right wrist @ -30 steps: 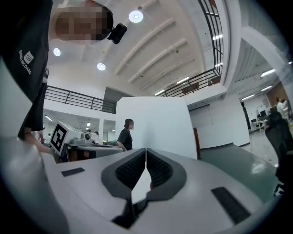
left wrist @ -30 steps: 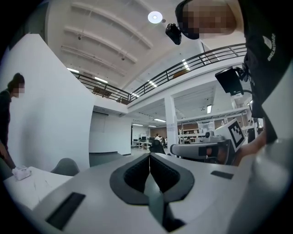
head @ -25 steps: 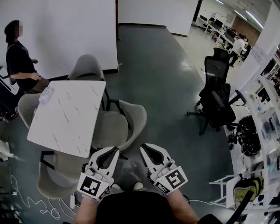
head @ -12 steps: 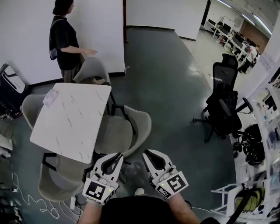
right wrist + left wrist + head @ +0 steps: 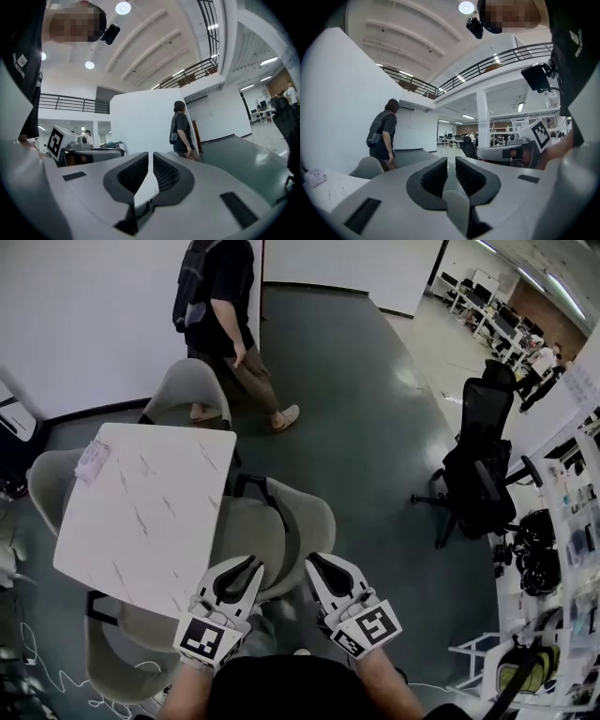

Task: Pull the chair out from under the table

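A beige shell chair (image 5: 292,521) on black legs stands tucked against the right side of the white marble table (image 5: 141,521). Both grippers hover just short of the chair's near rim, touching nothing. The jaws of my left gripper (image 5: 247,566) are opening, with a narrow gap and nothing between the pads. My right gripper (image 5: 317,563) is shut and empty. In the left gripper view, the left gripper (image 5: 451,169) points level across the room, and the right gripper (image 5: 151,168) does the same in its own view.
Three more beige chairs ring the table: far (image 5: 187,385), left (image 5: 45,488), near (image 5: 122,662). A person (image 5: 225,306) walks past behind the far chair. A black office chair (image 5: 478,460) and white shelves (image 5: 572,521) stand on the right. A crumpled packet (image 5: 94,460) lies on the table.
Both grippers have moved forward, closer to the right-hand chair. The person has left the table's far left and walked right, behind the far chair.
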A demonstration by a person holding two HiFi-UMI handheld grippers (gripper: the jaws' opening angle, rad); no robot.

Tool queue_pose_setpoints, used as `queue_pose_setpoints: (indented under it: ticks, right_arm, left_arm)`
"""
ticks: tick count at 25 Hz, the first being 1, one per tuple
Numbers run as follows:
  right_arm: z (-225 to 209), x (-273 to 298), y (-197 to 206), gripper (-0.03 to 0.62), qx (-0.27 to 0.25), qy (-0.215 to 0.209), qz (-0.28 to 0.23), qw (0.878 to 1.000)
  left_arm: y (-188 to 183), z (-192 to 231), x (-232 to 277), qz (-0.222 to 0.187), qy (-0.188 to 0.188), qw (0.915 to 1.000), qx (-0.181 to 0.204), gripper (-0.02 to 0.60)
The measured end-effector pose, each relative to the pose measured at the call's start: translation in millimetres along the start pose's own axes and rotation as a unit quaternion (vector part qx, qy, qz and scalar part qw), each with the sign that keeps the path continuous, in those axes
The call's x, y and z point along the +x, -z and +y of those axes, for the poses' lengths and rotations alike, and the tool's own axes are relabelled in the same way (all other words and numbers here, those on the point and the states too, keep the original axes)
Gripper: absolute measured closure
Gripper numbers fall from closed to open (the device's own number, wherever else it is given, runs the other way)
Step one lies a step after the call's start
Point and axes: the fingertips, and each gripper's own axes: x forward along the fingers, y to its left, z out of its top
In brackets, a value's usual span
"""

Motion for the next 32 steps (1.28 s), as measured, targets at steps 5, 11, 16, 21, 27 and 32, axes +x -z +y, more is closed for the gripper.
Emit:
queue_pose_setpoints:
  ticks: [5,11,16,21,27,32]
  right_arm:
    - [-17,52,8,0.572,-0.003,0.016,0.024,1.0]
    - [-42,94,18,0.502,0.009,0.048,0.054,0.997]
    - [-62,111,31,0.439,-0.004,0.053,0.091,0.994]
    - [-93,106,58,0.371,0.013,0.066,0.136,0.988]
    - [-145,86,129,0.322,0.046,0.108,0.216,0.969]
    - [-183,65,185,0.303,0.082,0.141,0.278,0.947]
  left_arm:
    - [5,52,26,0.02,0.014,0.9997,-0.001,0.534]
    - [17,90,50,0.038,0.047,0.9982,-0.006,0.506]
    - [25,99,70,0.057,0.062,0.9963,0.014,0.479]
    - [49,98,84,0.088,0.045,0.9951,0.005,0.467]
    - [88,91,84,0.129,0.017,0.9914,-0.006,0.451]
    - [147,66,85,0.2,0.014,0.9796,-0.004,0.385]
